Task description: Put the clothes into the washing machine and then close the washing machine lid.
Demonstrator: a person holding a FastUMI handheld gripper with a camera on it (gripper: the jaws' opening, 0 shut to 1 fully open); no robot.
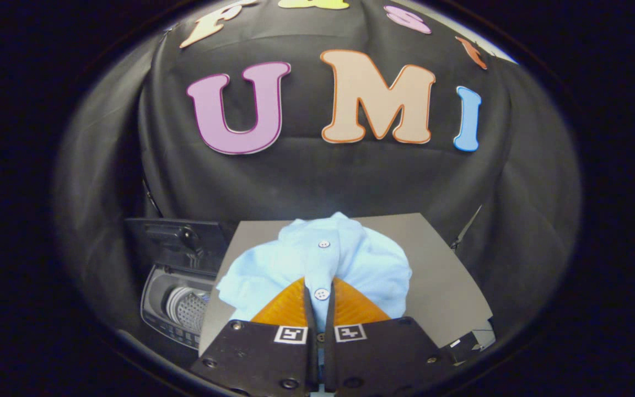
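Gripper (320, 295) fingers pressed together on fold of shirt (317, 264). Rest of shirt bunched ahead of fingers and to both sides, lying on flat board (439, 275). Washing machine (177, 298) left of fingers, beside board, lower; lid (177, 237) raised behind drum opening (188, 309).
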